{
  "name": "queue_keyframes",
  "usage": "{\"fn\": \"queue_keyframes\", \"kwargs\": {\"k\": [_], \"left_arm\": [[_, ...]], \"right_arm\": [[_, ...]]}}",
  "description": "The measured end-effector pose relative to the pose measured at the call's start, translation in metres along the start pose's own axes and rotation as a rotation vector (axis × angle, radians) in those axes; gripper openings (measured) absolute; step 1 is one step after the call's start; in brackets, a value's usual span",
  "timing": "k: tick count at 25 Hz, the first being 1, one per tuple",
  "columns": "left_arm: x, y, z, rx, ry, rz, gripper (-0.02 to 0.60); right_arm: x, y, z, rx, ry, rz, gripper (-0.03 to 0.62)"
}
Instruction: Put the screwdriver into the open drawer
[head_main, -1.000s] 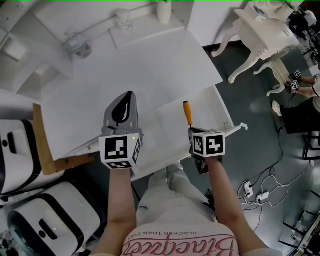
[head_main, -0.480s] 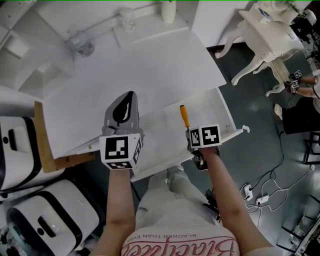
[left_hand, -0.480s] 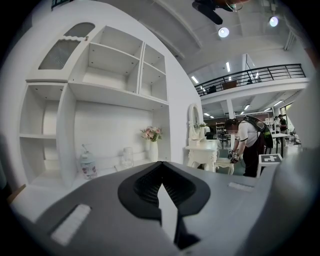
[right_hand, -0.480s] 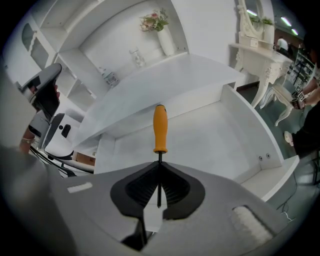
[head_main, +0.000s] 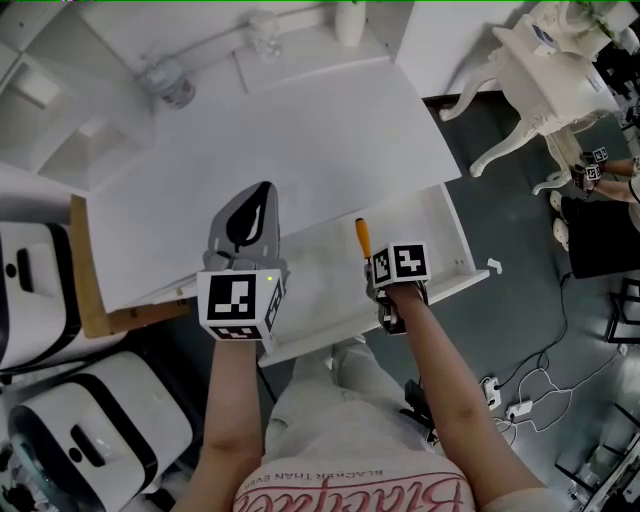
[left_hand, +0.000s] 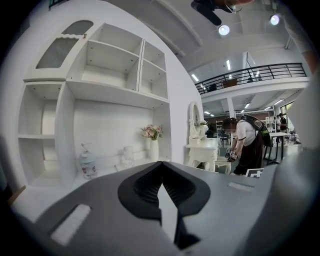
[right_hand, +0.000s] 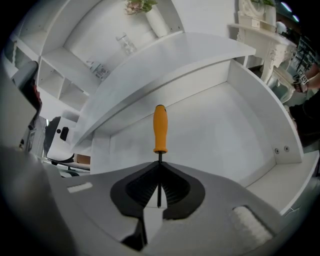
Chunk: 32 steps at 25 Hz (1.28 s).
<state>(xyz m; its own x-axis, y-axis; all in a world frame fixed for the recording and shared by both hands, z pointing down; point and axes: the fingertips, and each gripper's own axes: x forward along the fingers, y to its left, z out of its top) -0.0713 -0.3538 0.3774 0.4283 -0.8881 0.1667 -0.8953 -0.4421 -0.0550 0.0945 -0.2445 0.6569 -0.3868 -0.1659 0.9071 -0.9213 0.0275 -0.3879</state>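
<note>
My right gripper (right_hand: 159, 176) is shut on the thin metal shaft of the screwdriver (right_hand: 159, 128), whose orange handle sticks out beyond the jaws and points steeply down into the open white drawer (right_hand: 260, 125). In the head view the screwdriver (head_main: 362, 238) hangs over the drawer (head_main: 455, 225), just ahead of the right gripper (head_main: 372, 268). My left gripper (head_main: 250, 212) hovers level over the white desktop (head_main: 300, 150), left of the drawer. Its jaws (left_hand: 161, 181) are closed with nothing between them.
White shelving (left_hand: 105, 75) rises behind the desk with a bottle (left_hand: 87, 164), a small jar and a vase of flowers (left_hand: 152, 137). A wooden board (head_main: 90, 290) sits at the desk's left. A white ornate table (head_main: 545, 70) and cables (head_main: 520, 385) lie to the right.
My right gripper has sunk toward the drawer with the screwdriver, tilting more steeply down. The left gripper has stayed where it was.
</note>
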Motion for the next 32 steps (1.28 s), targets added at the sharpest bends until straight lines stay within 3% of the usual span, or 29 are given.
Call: {"fn": "queue_keyframes", "kwargs": {"k": [12, 28, 32], "left_arm": [[0.013, -0.003, 0.002, -0.002, 0.010, -0.004, 0.014], [0.008, 0.002, -0.008, -0.009, 0.045, 0.019, 0.014], [0.004, 0.003, -0.012, -0.011, 0.052, 0.026, 0.014]], "right_arm": [[0.036, -0.017, 0.005, 0.069, 0.051, -0.036, 0.015], [0.060, -0.025, -0.006, 0.040, 0.117, -0.113, 0.018], [0.064, -0.026, -0.008, 0.059, 0.124, -0.095, 0.025]]}}
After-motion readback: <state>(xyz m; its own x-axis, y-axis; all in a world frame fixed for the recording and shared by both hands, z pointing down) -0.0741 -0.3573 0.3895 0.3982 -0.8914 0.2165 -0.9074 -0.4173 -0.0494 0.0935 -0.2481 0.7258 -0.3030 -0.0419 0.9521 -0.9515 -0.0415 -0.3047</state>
